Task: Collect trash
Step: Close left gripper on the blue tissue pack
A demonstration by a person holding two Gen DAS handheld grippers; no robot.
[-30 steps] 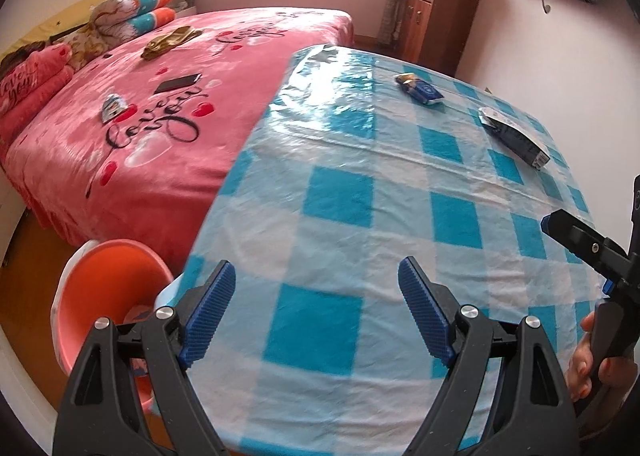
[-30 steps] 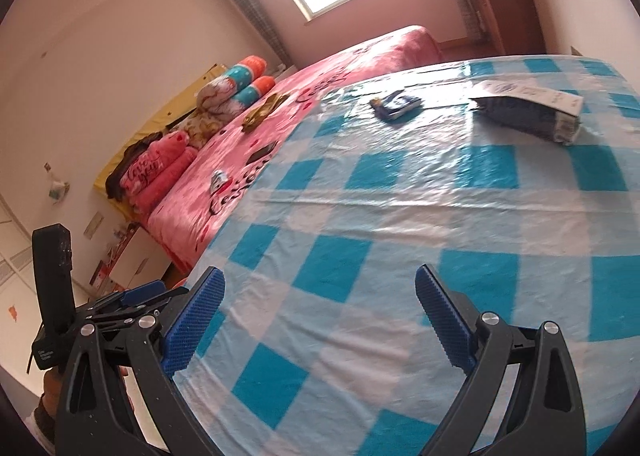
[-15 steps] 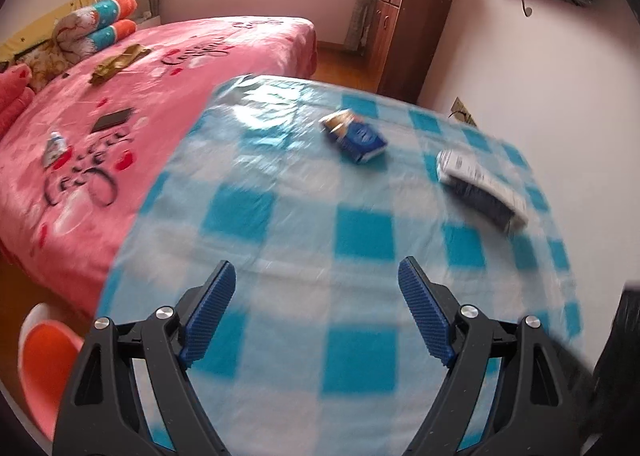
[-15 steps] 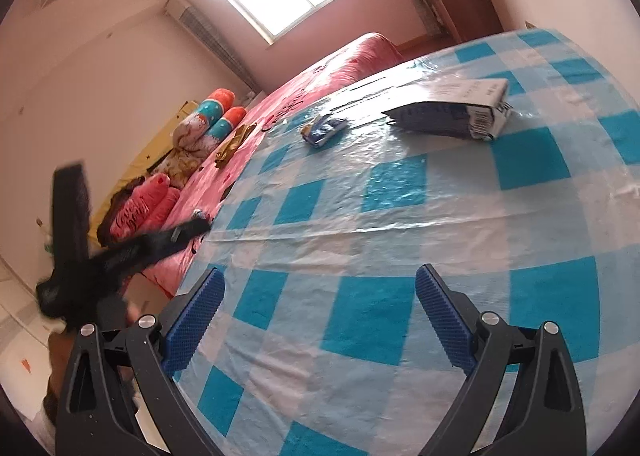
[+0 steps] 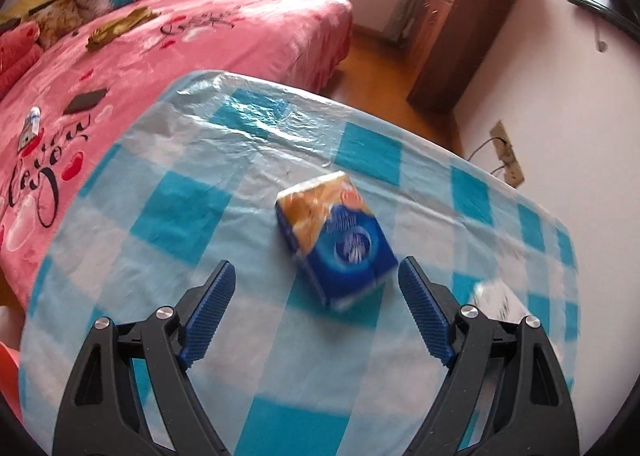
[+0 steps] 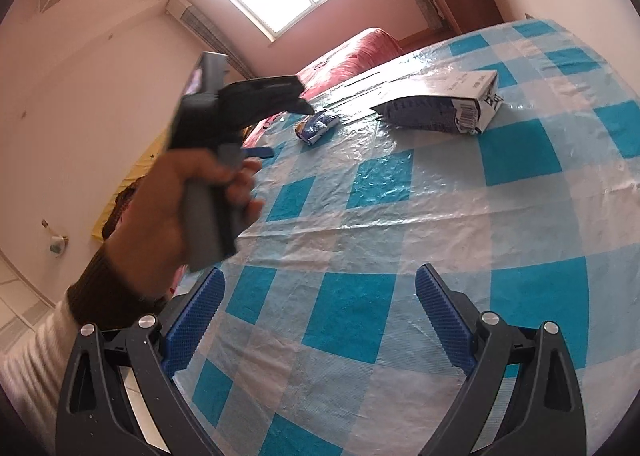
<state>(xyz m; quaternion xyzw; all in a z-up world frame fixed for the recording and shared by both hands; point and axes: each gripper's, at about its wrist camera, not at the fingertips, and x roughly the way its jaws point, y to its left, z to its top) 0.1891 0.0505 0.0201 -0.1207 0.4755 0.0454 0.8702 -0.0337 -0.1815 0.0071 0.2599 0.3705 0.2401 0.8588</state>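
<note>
A blue and orange packet point(image 5: 334, 234) lies on the blue-checked tablecloth point(image 5: 168, 207). My left gripper point(image 5: 316, 288) is open, just short of the packet, with its far end between the fingertips. In the right wrist view the same packet point(image 6: 317, 127) is small and far off, and a dark blue and white carton point(image 6: 444, 105) lies on its side to its right. My right gripper point(image 6: 320, 296) is open and empty over the near part of the cloth. The left gripper's body, held in a hand point(image 6: 200, 191), crosses that view's left.
A pink bed point(image 5: 120, 55) with a phone and small items stands left of the table. A brown cabinet point(image 5: 456, 39) stands at the back right. An orange bin's edge point(image 5: 6, 368) shows at the lower left. A blurred white object point(image 5: 498, 298) lies behind the right finger.
My left gripper has moved forward across the table, close to the blue and orange packet. My right gripper has tilted and now sees the left gripper and hand.
</note>
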